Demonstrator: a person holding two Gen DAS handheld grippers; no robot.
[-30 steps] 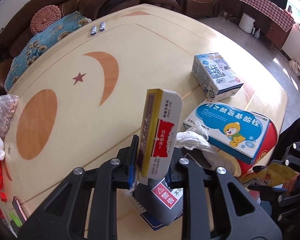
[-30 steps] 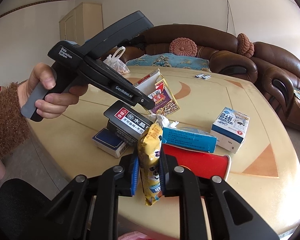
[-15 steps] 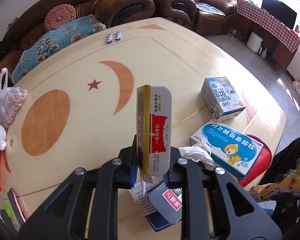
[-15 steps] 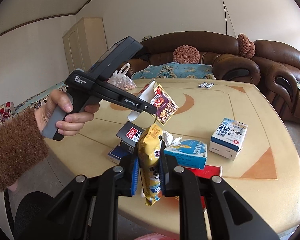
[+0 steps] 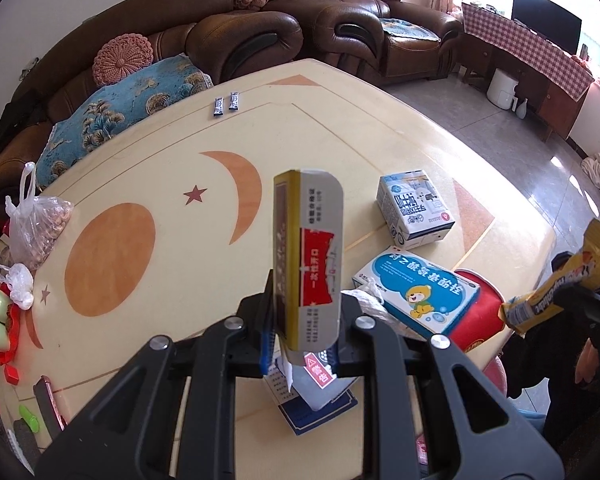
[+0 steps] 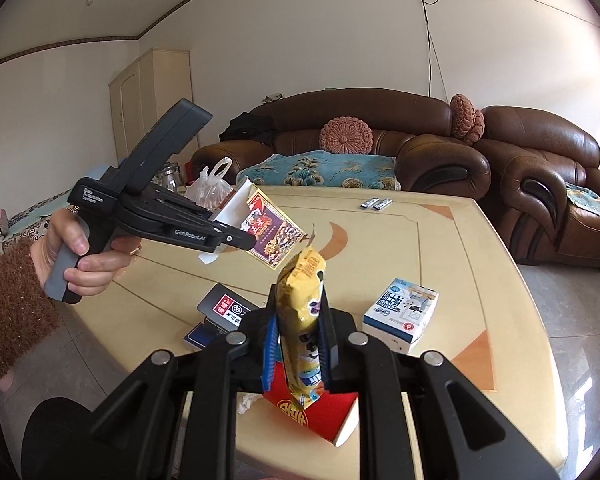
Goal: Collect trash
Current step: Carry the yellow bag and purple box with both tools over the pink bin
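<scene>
Above the yellow table (image 5: 340,128), the left gripper (image 5: 306,330) is pinching a flattened carton (image 5: 308,260) standing on end over the table's near edge, while the right gripper (image 6: 298,346) is pinching an upright yellow snack wrapper (image 6: 302,312) just beside it

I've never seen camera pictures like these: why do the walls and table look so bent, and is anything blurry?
Left wrist view: fisheye lens bows the table edge, corners go dark, window glare top right; the held box is sharp. Right wrist view: ceiling line curves, soft even daylight, the yellow wrapper is sharp.
</scene>
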